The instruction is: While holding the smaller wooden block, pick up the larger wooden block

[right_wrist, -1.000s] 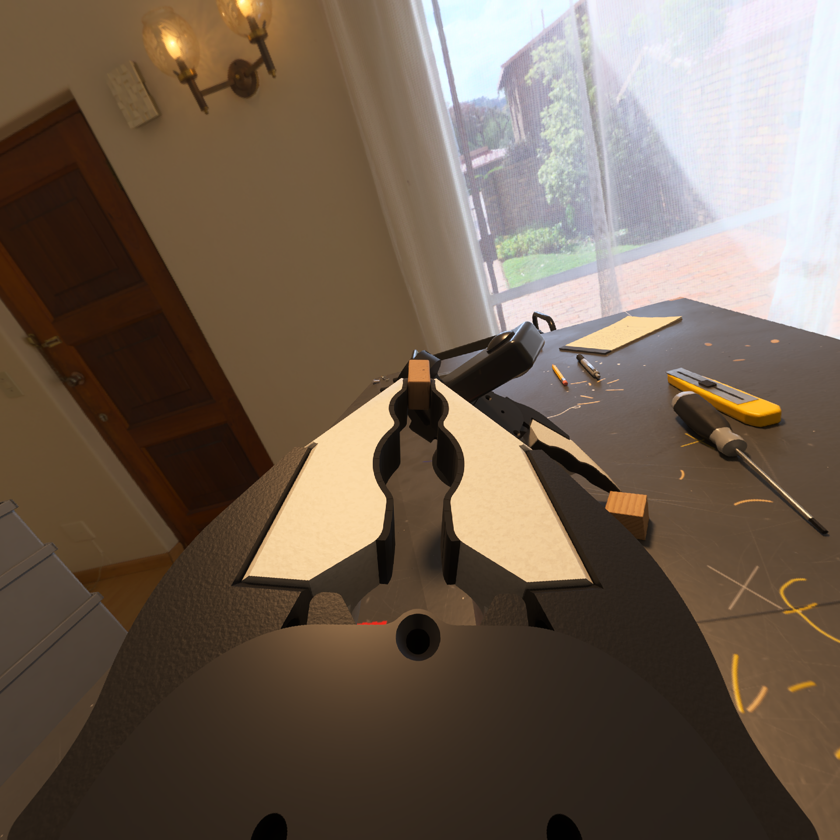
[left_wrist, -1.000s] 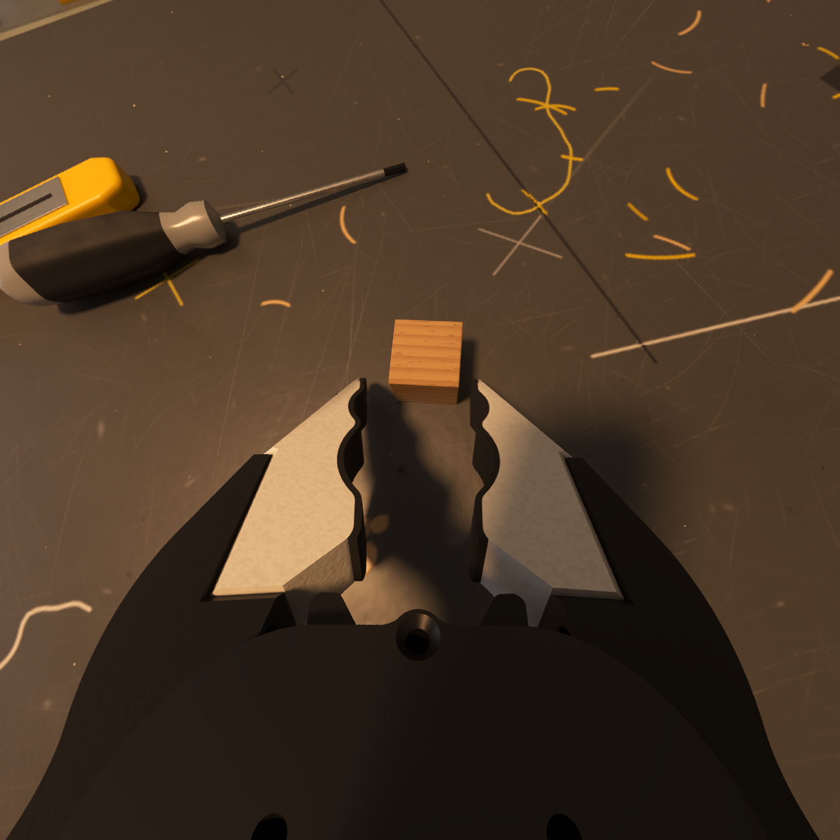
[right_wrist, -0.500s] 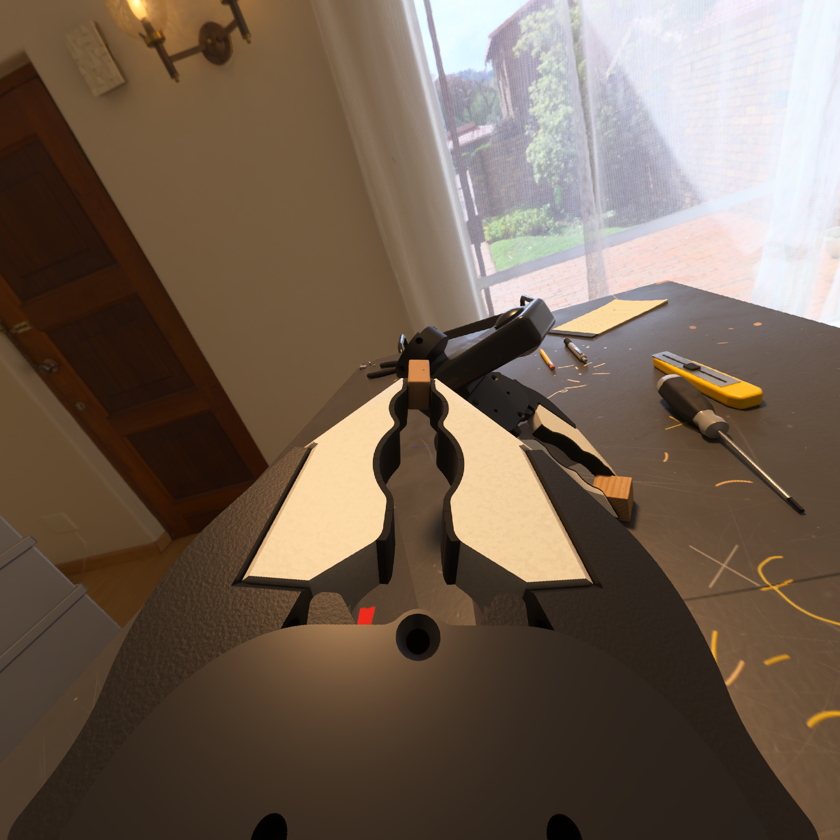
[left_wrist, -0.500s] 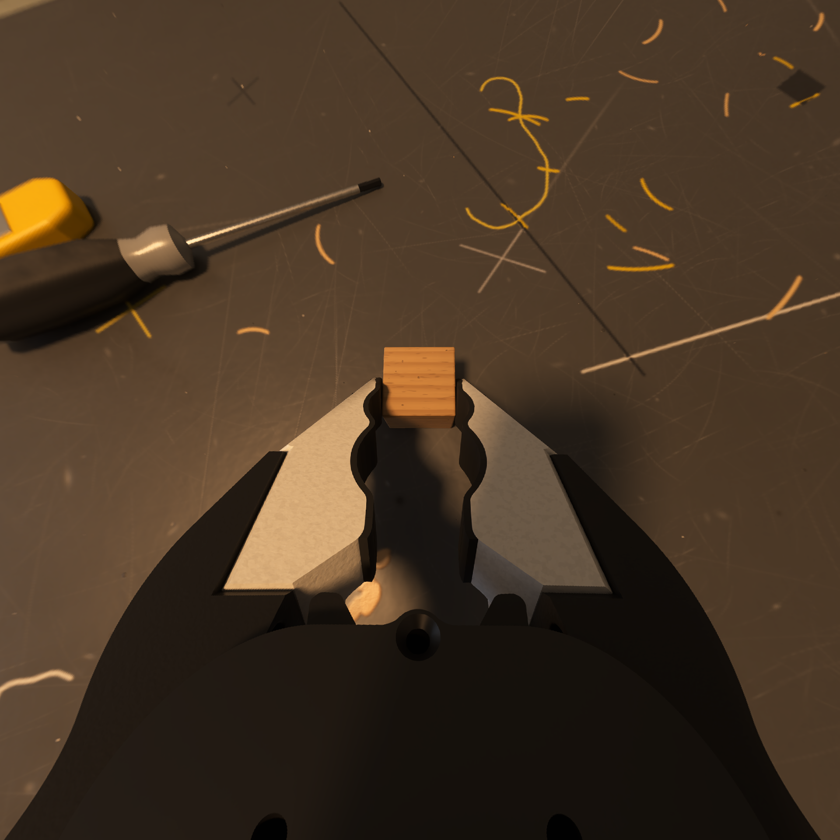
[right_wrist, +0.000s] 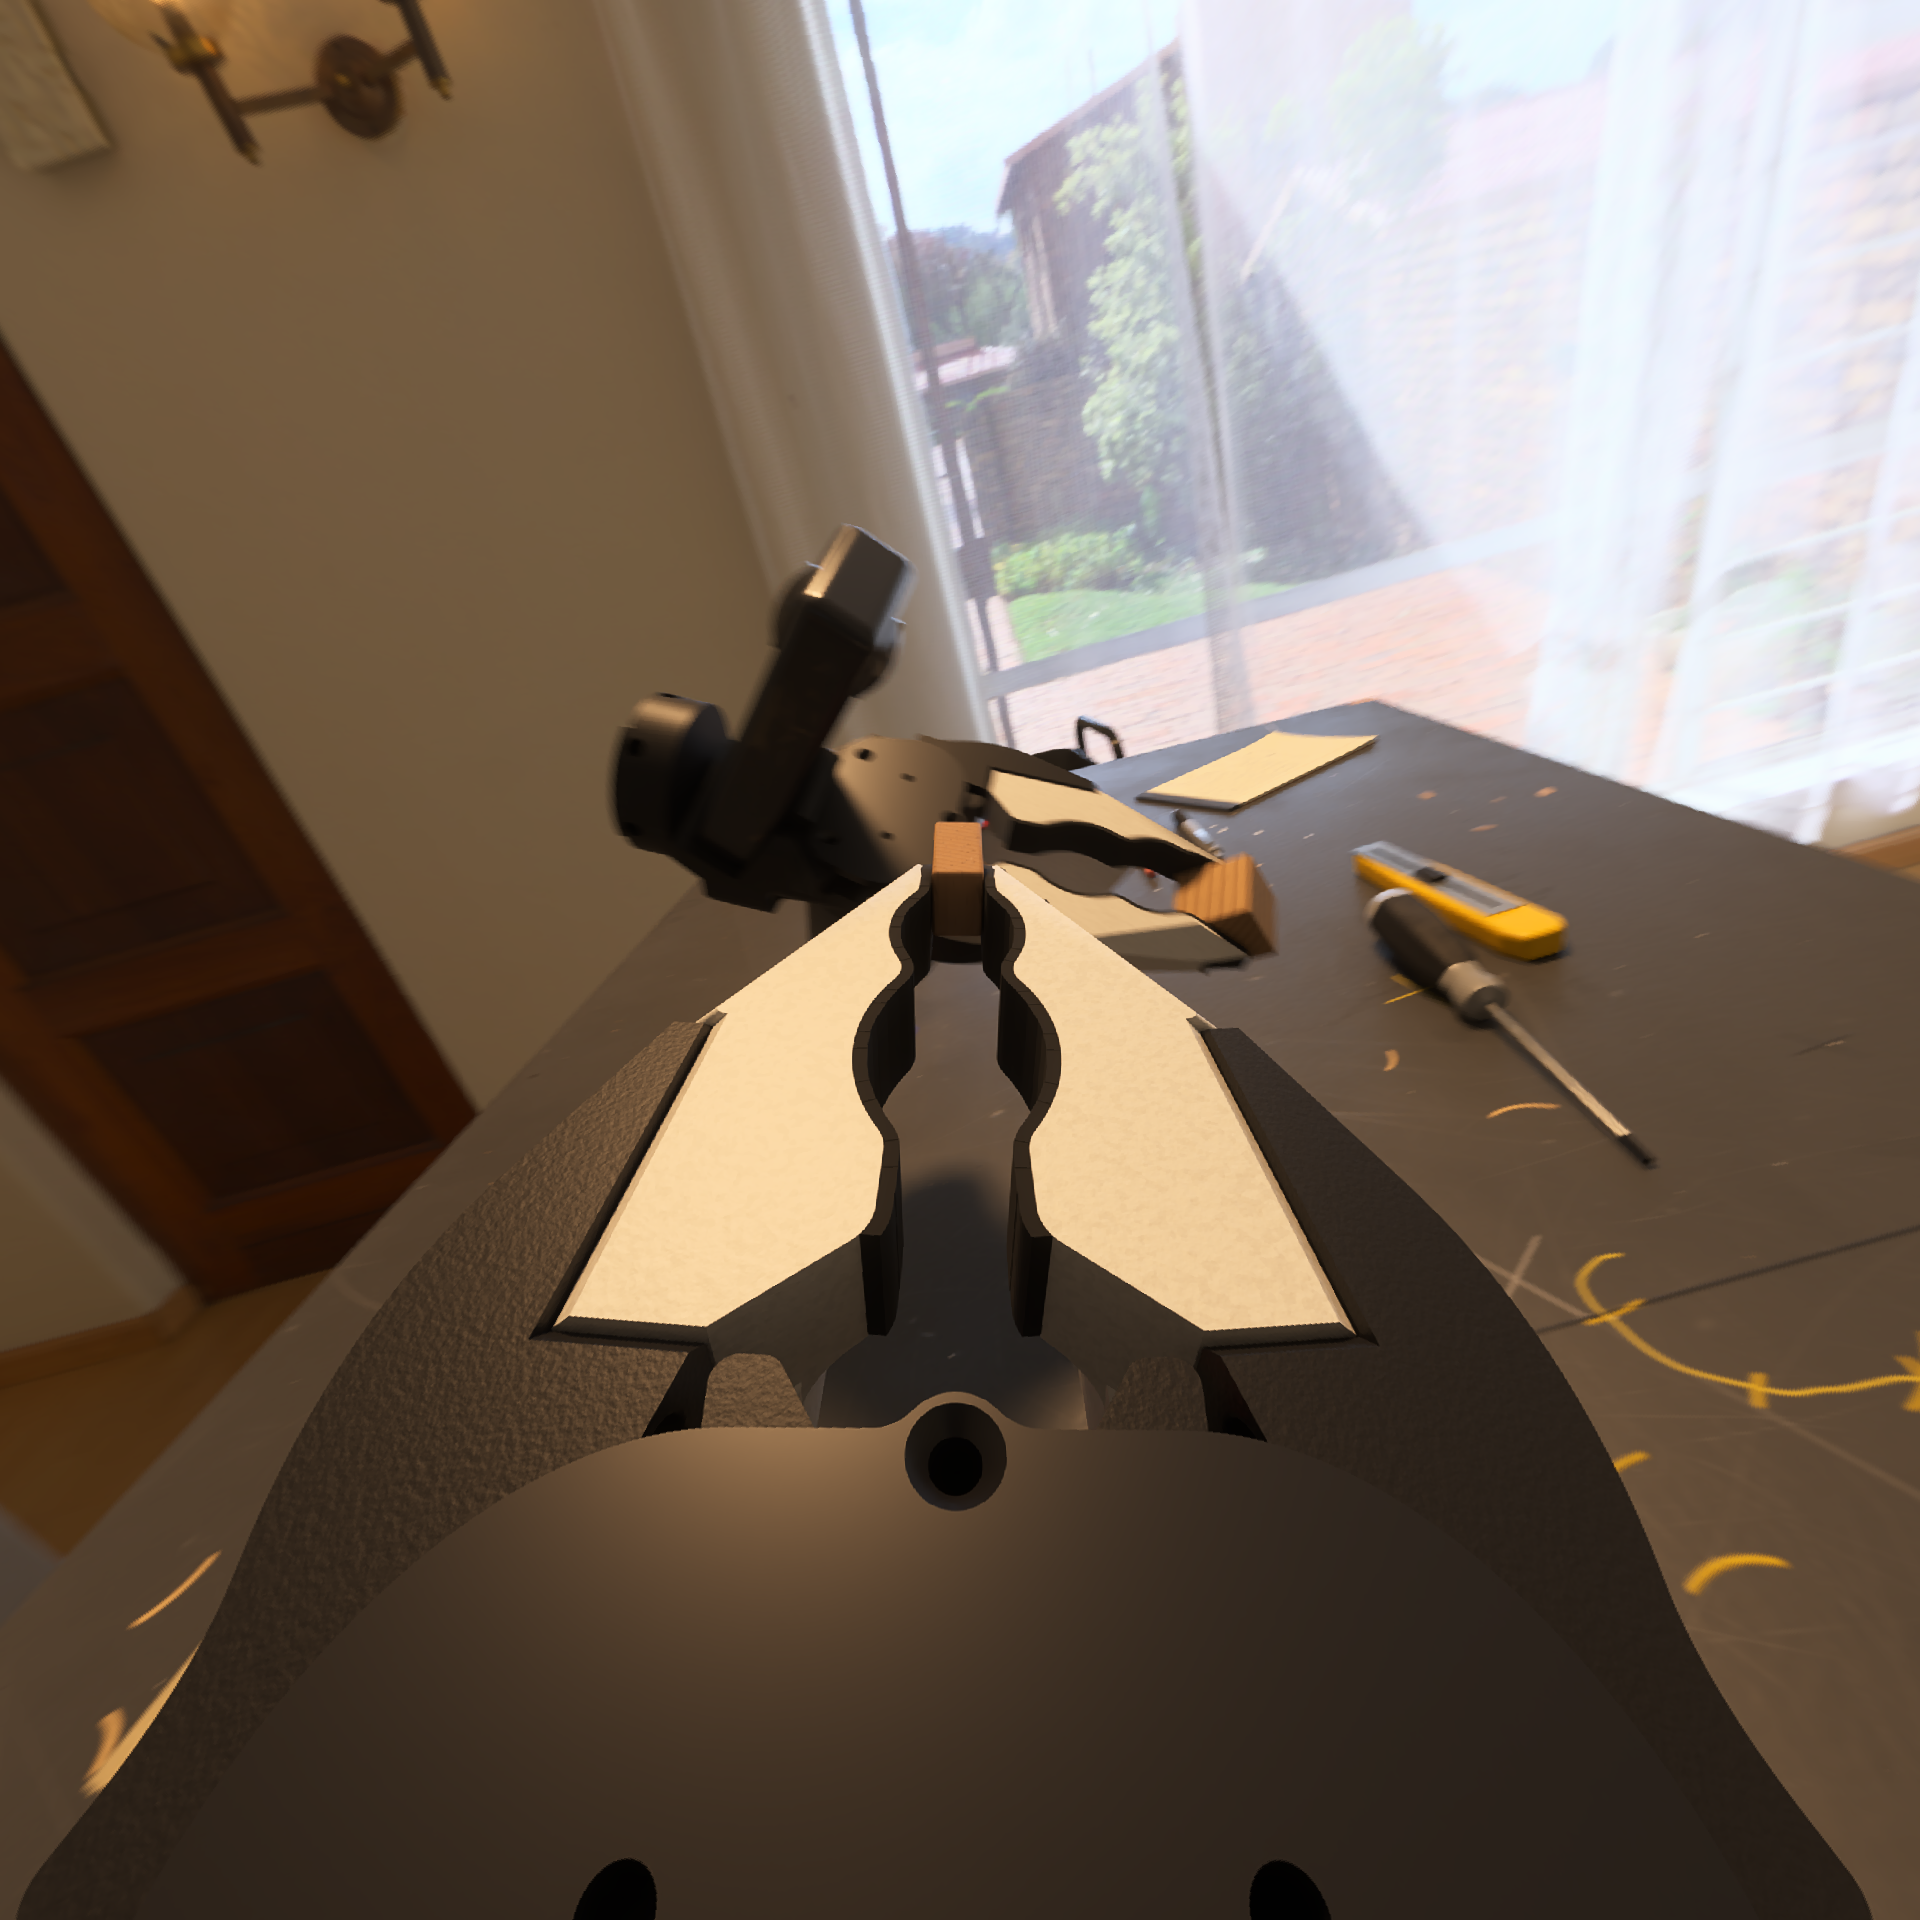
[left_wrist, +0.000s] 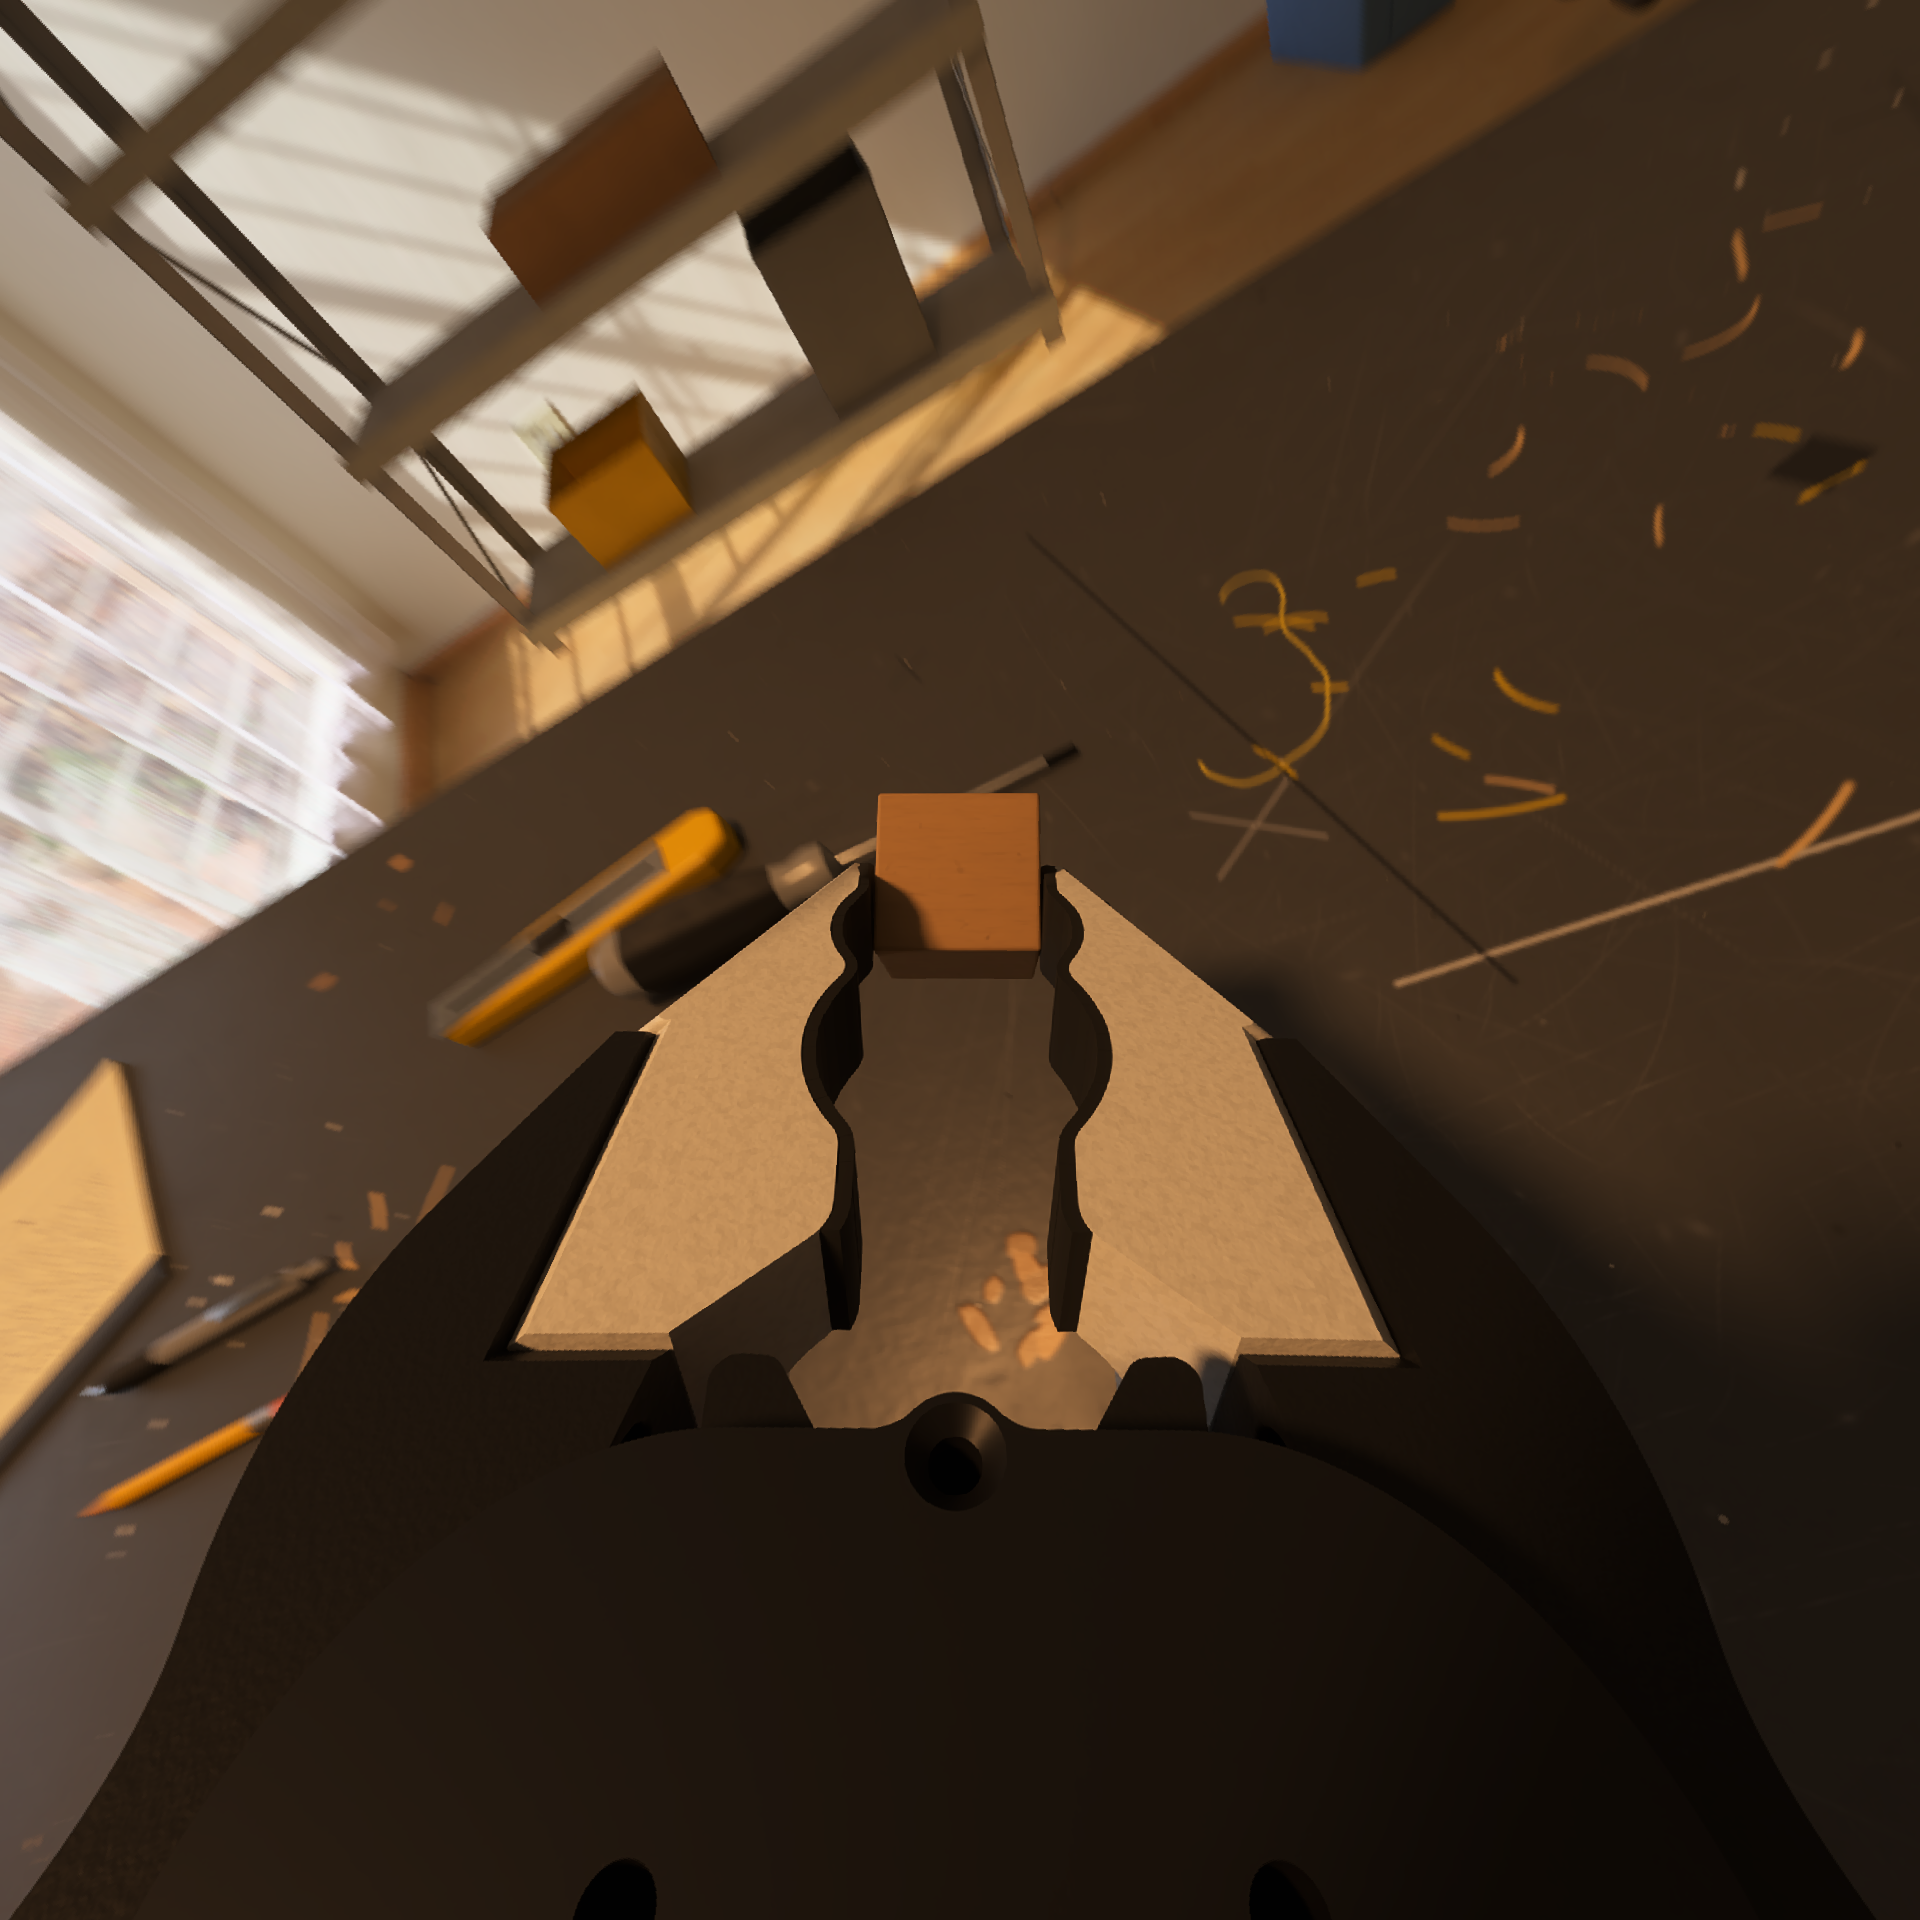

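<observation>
Desk point(left_wrist: 1558, 1195) dark, scratched, littered with yellow shavings point(left_wrist: 1501, 805) and chalk-like marks. Yellow utility knife point(left_wrist: 613, 914) and screwdriver point(left_wrist: 727, 925) lay side by side just beyond the left tongs point(left_wrist: 958, 883), partly hidden behind the fingertips. Marker point(left_wrist: 223, 1325), pencil point(left_wrist: 182, 1460) and tan sheet point(left_wrist: 73, 1226) sat near the window-side edge. Shelf unit point(left_wrist: 623, 343) beyond the desk, blurred.

Left tongs were clenched on the larger wooden block point(left_wrist: 958, 873), gripped at the fingertips. From the right wrist view the block point(right_wrist: 1231, 902) appeared lifted off the surface, though the angle left that uncertain. Right tongs point(right_wrist: 958, 894) pinched the smaller wooden block point(right_wrist: 958, 873) at their tips, upright, raised over the desk's near corner.

Open desk lay to the right of the screwdriver point(right_wrist: 1455, 977) and knife point(right_wrist: 1460, 899); wall and door point(right_wrist: 156, 935) stood beyond the left edge.
</observation>
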